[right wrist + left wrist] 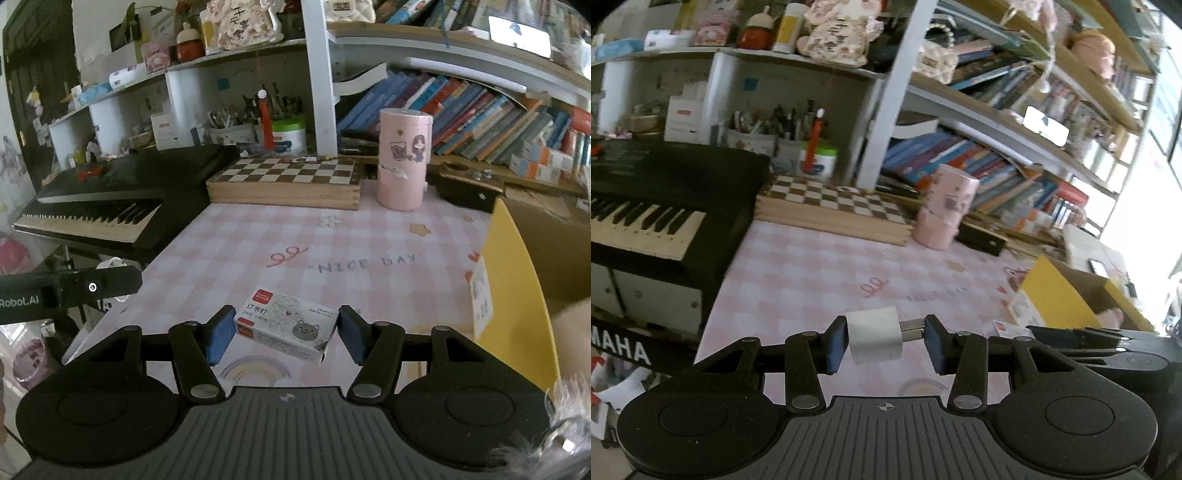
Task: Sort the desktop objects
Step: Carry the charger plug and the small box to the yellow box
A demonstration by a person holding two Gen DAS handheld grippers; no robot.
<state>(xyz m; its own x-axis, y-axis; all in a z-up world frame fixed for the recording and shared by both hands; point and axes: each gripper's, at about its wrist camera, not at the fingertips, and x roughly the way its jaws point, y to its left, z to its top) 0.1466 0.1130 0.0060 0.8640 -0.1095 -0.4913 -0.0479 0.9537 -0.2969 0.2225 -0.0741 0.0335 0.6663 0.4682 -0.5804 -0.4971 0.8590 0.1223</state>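
In the left wrist view, my left gripper point(886, 341) is shut on a white plug charger point(874, 334): the left pad presses its body and the right pad presses its metal prongs, and it is held above the pink checked desk mat point(812, 273). In the right wrist view, my right gripper point(284, 332) has its pads on both ends of a small white staple box point(284, 326) with a cat drawing, which rests on the mat point(332, 240). The right gripper's body shows at the right edge of the left view point(1108, 347).
A yellow cardboard box point(517, 288) stands at the right. A pink cylinder container point(404, 158) and a wooden chessboard box point(284, 181) stand at the back. A black keyboard piano point(110, 206) is at the left. Shelves with books and pens rise behind.
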